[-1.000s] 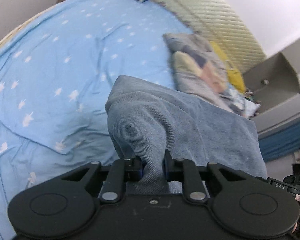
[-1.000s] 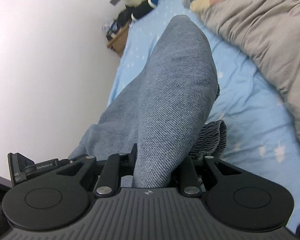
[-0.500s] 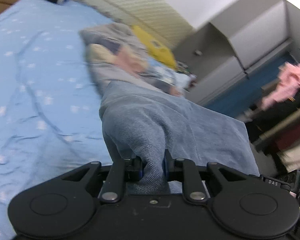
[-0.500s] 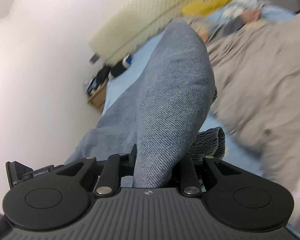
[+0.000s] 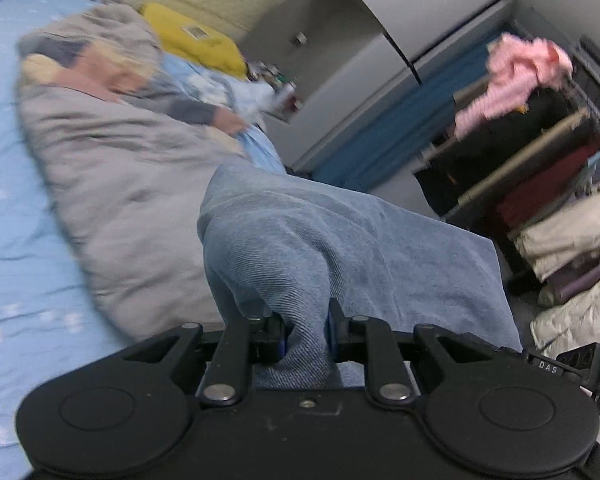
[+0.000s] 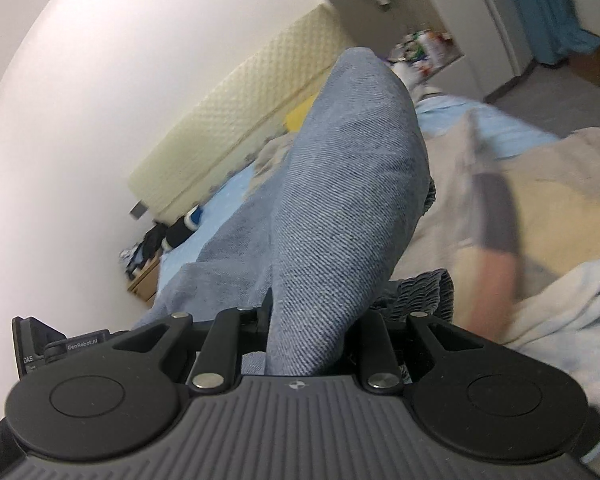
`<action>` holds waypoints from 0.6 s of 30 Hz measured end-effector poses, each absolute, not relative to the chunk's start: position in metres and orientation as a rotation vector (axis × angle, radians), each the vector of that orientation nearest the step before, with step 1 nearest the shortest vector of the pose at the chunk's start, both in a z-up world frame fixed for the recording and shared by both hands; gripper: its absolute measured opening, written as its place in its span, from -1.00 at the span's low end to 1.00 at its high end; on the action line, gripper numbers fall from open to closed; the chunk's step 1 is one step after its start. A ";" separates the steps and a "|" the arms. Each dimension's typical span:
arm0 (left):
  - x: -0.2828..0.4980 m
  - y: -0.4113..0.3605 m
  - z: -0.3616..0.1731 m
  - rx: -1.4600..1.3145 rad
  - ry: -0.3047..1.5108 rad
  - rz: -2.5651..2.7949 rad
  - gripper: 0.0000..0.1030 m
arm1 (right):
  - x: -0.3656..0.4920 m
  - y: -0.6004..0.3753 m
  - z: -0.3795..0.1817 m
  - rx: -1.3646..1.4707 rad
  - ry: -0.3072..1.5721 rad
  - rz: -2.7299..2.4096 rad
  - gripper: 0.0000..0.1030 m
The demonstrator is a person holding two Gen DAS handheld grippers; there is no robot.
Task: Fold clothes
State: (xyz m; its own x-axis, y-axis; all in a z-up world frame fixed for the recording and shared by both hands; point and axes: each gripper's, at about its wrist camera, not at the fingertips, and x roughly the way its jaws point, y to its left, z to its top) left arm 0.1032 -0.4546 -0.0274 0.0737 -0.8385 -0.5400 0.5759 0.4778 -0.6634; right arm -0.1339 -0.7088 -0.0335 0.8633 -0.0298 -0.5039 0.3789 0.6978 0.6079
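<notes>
Two grippers are seen, each clamped on the same blue denim garment (image 5: pixel 340 248). In the left wrist view the left gripper (image 5: pixel 306 334) is shut on a bunched fold of the denim, pinched between both fingers at 6 o'clock; the rest of the cloth is spread up and toward 3 o'clock, lifted clear of the bed. In the right wrist view the right gripper (image 6: pixel 308 320) is closed on a thick roll of the denim garment (image 6: pixel 352 184), which rises toward 12 o'clock and fills the frame centre; a dark ribbed bit of fabric (image 6: pixel 420 292) is bunched just beside the right finger, at approx 4 o'clock from the grip. A grey duvet (image 5: pixel 112 184) is laid on the light-blue sheet (image 5: pixel 4 200) at 9–10 o'clock in the left view, w/ a yellow pillow (image 5: pixel 196 40) at 11 o'clock by the cream headboard (image 6: pixel 228 120). A clothes rack w/ a pink garment (image 5: pixel 516 68) is seen at 2 o'clock; background is motion-blurred.
</notes>
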 end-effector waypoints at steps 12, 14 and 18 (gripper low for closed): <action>0.091 -0.629 -0.108 -0.167 1.164 -1.041 -0.67 | -0.158 -0.868 -0.101 0.822 0.538 -0.315 -0.57; 0.096 -0.641 -0.135 -0.140 1.214 -1.000 -0.67 | -0.151 -0.881 -0.127 0.838 0.576 -0.315 -0.57; 0.106 -0.652 -0.188 -0.109 1.325 -0.911 -0.66 | -0.136 -0.890 -0.192 0.897 0.685 -0.322 -0.56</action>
State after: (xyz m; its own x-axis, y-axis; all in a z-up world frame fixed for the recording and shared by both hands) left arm 0.1056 -0.6519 -0.1877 -0.0361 -0.6224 -0.7819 0.5069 0.6629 -0.5510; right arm -0.1357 -0.8904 -0.1923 0.7451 0.0204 -0.6667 0.5265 0.5957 0.6066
